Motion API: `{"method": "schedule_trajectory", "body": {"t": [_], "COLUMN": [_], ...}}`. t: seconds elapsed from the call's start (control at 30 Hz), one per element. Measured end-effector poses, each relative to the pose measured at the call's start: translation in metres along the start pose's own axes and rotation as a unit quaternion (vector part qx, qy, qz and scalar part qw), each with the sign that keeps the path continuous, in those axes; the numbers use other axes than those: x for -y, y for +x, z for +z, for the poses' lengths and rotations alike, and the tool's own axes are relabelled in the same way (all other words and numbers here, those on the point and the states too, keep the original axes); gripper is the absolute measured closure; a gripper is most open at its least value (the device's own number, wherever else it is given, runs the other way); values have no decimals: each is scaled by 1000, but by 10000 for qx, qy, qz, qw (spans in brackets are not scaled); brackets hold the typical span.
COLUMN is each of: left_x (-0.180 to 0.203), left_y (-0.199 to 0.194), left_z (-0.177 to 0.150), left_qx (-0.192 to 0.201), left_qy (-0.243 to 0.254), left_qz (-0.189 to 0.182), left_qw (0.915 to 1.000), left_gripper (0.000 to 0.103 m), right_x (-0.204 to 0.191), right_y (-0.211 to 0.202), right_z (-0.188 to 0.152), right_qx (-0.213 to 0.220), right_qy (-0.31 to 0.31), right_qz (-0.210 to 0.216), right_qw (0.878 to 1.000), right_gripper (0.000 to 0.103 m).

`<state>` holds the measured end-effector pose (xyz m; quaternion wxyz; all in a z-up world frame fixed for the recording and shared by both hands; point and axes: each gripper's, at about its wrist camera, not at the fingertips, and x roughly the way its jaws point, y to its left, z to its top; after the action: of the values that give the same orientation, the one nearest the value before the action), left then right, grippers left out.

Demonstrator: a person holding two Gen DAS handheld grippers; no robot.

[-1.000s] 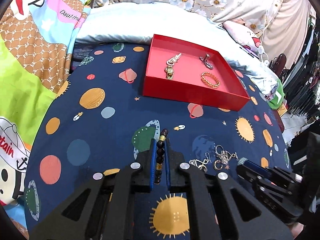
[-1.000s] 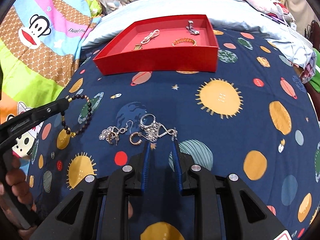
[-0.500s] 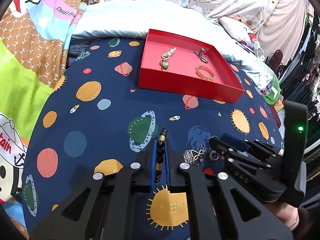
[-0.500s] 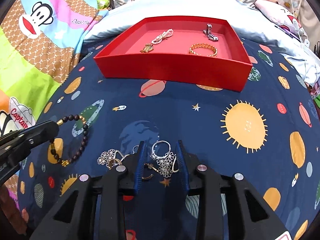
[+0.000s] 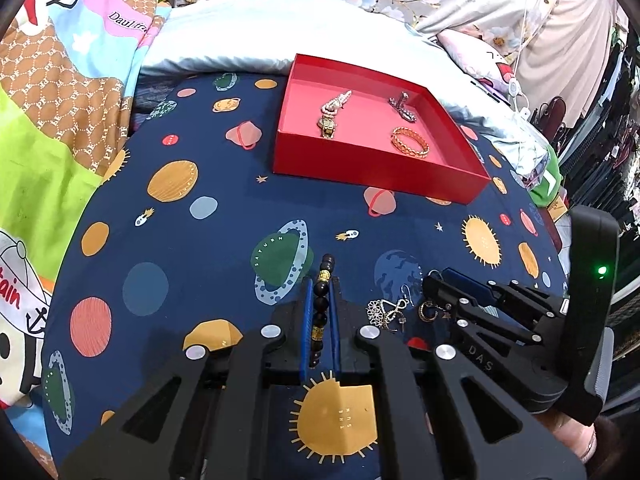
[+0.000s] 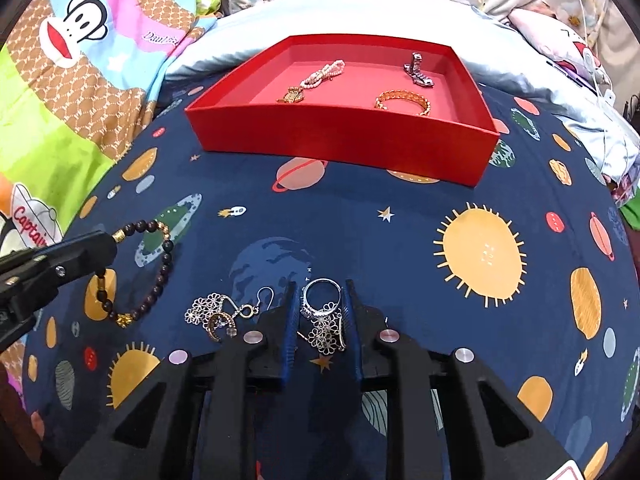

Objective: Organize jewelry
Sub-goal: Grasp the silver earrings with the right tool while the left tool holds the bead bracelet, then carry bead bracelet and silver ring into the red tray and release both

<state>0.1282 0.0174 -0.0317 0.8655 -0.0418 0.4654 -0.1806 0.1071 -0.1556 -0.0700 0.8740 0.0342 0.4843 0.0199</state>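
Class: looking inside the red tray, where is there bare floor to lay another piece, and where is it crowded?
Red tray: bare floor along the near wall, left of the gold bangle, and between the pearl strand and dark clasp piece. The cloth by the ring cluster is crowded.

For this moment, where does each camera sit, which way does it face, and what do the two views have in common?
Left wrist: sits on the left gripper, looking forward and down over the space-print blanket toward the red tray; its jaws clamp the dark bead bracelet; the right gripper enters at right.
Right wrist: sits on the right gripper, facing the same tray; its jaws are closing around a silver ring and flower earring cluster; the left gripper shows at left.
Shared: tray, bracelet, loose earrings, blanket.
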Motion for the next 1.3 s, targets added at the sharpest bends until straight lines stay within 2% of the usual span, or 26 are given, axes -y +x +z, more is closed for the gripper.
{"method": "schedule_trajectory", "body": {"t": [0.37,0.63,1.03,1.3], "left_x": [8,18,31,40], "left_y": [-13,-23,-21,-22], "left_z": [7,25,53,74], "left_qx": [189,395,623,815], "left_qy": [58,156,250,344], "left_qz": [-29,-24,-54,-129], "left_qw": [9998,9991,9977,9960], "left_gripper": [96,96,96,96], "right_x": [15,22,30,37], "right_y": [-30,-44,-50,-51], "right_z": [3,8,21,44], "right_qx": [269,461,630,821], "right_qy": [232,295,319,306], "right_qz": [57,101,74,76], "right_qw": [9994,9984,9975,9961], "right_gripper": [83,83,83,83]}}
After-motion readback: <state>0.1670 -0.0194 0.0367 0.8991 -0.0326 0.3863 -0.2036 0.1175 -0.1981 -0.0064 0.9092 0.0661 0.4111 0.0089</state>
